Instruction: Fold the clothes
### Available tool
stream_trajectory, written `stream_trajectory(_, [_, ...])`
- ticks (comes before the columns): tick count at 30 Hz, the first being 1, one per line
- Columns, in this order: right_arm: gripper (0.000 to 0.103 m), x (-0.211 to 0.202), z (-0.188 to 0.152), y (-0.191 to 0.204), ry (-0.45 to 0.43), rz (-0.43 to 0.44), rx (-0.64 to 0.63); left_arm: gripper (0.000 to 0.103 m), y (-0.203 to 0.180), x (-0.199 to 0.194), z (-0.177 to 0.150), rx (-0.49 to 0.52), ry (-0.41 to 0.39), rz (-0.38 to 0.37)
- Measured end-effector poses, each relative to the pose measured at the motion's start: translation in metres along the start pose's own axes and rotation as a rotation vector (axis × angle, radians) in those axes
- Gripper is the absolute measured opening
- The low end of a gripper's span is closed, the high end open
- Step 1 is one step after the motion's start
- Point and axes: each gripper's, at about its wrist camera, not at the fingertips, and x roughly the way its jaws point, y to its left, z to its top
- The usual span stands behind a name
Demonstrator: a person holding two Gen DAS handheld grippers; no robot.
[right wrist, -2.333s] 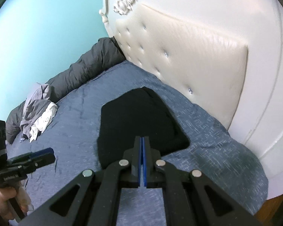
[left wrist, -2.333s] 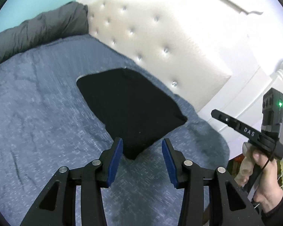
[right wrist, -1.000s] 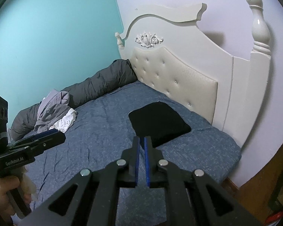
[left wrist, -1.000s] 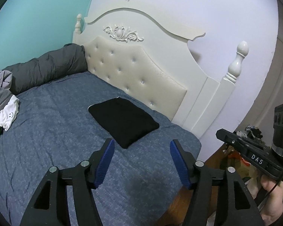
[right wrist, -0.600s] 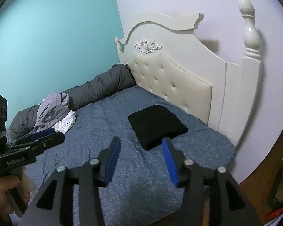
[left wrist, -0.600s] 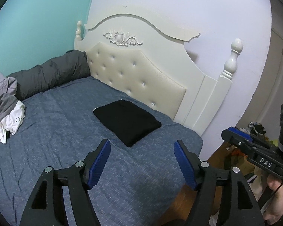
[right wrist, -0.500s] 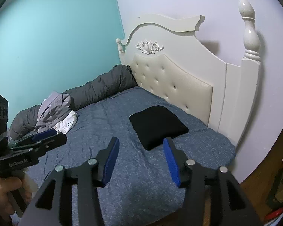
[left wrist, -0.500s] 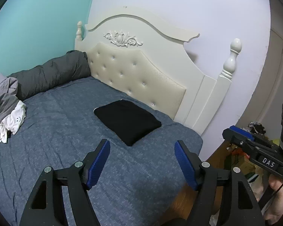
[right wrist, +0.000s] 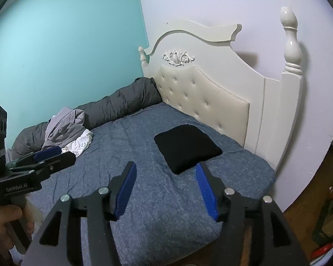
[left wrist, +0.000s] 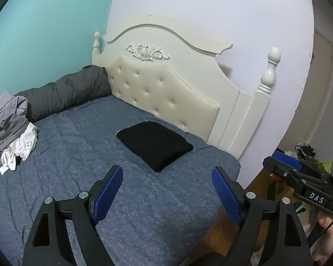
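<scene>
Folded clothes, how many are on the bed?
1: a black folded garment lies flat on the blue bedspread near the headboard. The heap of grey and white clothes by the dark duvet is unfolded; more could hide inside it.

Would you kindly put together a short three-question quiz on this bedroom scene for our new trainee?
1. True or false: the black folded garment lies on the blue bedspread near the tufted headboard.
2. Multiple choice: the heap of unfolded clothes contains A) grey and white items, B) red towels, C) yellow socks.
3. Short answer: is anything between the fingers of the left gripper or the right gripper?

Key
1. True.
2. A.
3. No; both grippers' jaws are opening with nothing between them, and they are back from the black folded garment.
</scene>
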Motion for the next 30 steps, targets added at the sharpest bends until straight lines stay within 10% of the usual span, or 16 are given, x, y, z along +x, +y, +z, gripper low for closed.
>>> stream_trajectory(30, [0.095,-0.017,-0.022,0.004,-0.015,-0.078,-0.005,0.103,0.012,-0.016,-0.020,-0.004,-0.011,0.051])
